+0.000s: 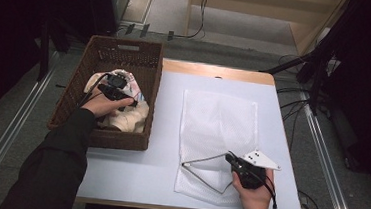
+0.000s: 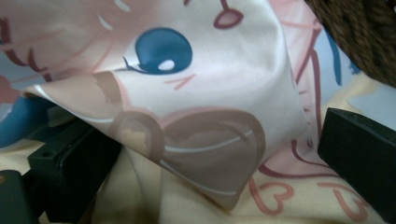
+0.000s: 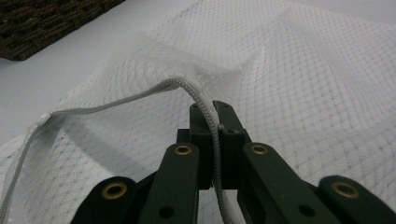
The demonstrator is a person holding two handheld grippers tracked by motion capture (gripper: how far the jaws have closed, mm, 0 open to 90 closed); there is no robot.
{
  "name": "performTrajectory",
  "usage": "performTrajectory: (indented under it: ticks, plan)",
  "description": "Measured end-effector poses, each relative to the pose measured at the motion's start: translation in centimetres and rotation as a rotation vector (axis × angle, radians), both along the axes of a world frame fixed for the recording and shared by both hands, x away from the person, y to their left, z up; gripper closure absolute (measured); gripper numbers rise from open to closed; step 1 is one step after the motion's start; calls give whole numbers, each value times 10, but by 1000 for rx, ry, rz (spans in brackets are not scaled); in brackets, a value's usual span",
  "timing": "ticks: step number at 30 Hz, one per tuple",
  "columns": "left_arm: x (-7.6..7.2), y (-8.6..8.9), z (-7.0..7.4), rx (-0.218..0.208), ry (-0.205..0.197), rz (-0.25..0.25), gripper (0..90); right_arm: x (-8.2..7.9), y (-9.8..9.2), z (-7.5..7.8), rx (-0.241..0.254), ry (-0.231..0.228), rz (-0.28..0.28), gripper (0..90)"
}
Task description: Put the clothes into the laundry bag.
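Inside the basket (image 1: pixel 145 76), left fingers (image 2: pixel 359 144) gape around printed cloth (image 2: pixel 196 112); right fingers (image 3: pixel 233 135) pinch the mesh bag's (image 1: pixel 217 117) rim.

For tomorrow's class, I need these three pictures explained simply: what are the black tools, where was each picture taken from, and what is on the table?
A person holds a hand-held clamp in each hand. One camera looks down from above; one rides on each clamp.

On the table lie a white mesh bag and a wicker basket holding printed cloth.

The right gripper is shut on the bag's zipper edge, lifting it. The left gripper is open, its jaws either side of a cloth fold.
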State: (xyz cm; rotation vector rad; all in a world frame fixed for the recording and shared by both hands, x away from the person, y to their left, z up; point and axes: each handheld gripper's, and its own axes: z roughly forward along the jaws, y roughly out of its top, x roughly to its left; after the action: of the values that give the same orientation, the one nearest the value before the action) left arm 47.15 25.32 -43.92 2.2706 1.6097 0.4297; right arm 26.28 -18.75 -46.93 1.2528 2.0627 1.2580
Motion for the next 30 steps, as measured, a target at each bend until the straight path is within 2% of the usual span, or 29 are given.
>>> performTrajectory:
  ticks: [1,2,6,12,13,14,15,16,18,20,22,23,25,27,28,30]
  plan:
    - [-1,0,1,-1,32,-35,0,0,0,0,-2,0,1,887]
    - [-1,0,1,-1,32,-35,0,0,0,0,-2,0,1,887]
    - [-2,-1,1,6,79,-63,0,0,0,0,0,0,0,886]
    - [-2,-3,1,27,84,-79,0,0,0,-1,1,5,0,885]
    - [-2,-2,2,33,83,-95,13,0,0,-1,2,6,0,885]
    - [-3,-3,3,31,85,-109,40,0,0,-2,2,6,1,885]
    - [-4,-4,5,30,86,-124,163,0,0,-2,2,8,1,886]
    - [-5,-5,7,19,83,-150,163,0,0,-2,2,8,1,886]
    - [-8,-8,12,36,70,-186,352,1,1,-3,0,8,1,885]
    - [-9,-10,15,59,71,-218,606,1,1,-3,1,9,0,886]
    - [-10,-11,16,70,77,-222,638,1,1,-3,0,7,0,885]
    - [-10,-12,18,78,83,-233,685,1,1,-3,0,5,-3,885]
    - [-10,-12,19,71,92,-242,712,0,1,-3,0,6,-4,886]
    - [-11,-10,24,19,99,-244,719,0,1,-3,1,6,-5,886]
    - [-12,-9,27,-12,86,-244,723,0,0,-3,1,5,-5,886]
    - [-14,-6,39,-80,21,-239,728,0,0,-2,4,5,-7,886]
